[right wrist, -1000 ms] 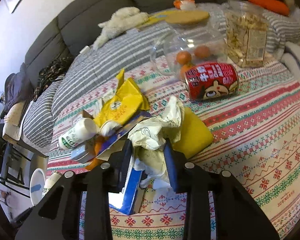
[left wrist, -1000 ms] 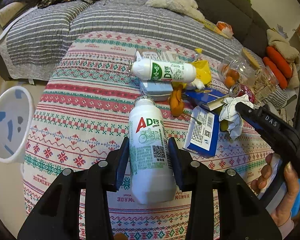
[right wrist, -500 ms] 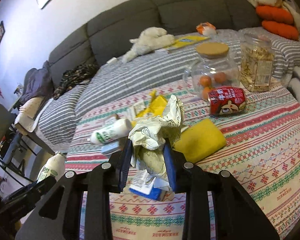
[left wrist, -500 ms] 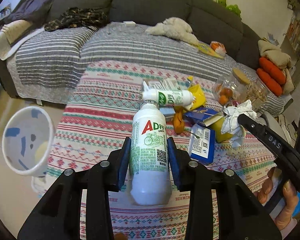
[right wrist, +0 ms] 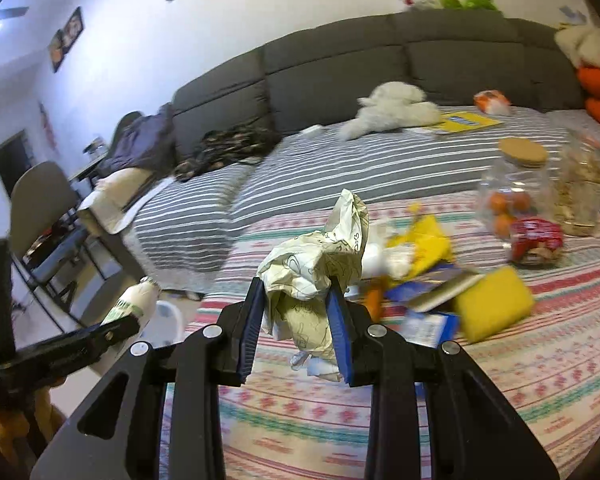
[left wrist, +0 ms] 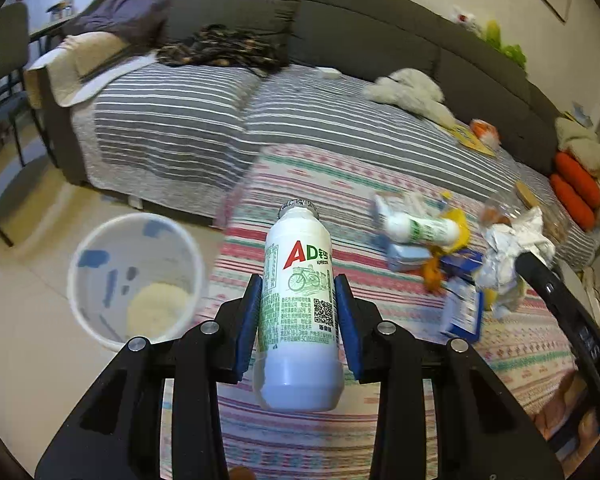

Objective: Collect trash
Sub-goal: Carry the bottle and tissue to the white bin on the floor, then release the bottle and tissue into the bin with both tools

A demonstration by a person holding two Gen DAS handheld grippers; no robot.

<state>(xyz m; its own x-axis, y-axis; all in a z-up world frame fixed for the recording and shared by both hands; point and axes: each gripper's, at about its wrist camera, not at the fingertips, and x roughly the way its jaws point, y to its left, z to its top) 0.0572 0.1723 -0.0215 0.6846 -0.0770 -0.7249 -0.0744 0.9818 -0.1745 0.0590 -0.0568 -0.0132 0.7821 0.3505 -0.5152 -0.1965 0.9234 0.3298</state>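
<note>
Your left claw [left wrist: 296, 316] is clamped on the white bottle [left wrist: 298, 312], label reads "AD" in red and green, bicycle drawing, QR code; it's held off the patterned cloth [left wrist: 300, 432], neck pointing away. Your right claw [right wrist: 296, 320] is clenched on crumpled paper [right wrist: 320, 268], also lifted. The white bin [left wrist: 136, 280] sits on open floor left of the cloth's edge. The remaining litter pile [left wrist: 432, 248] lies right, print blurred.

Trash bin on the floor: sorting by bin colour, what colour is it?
White trash bin with blue patches, clearest in left wrist view.
</note>
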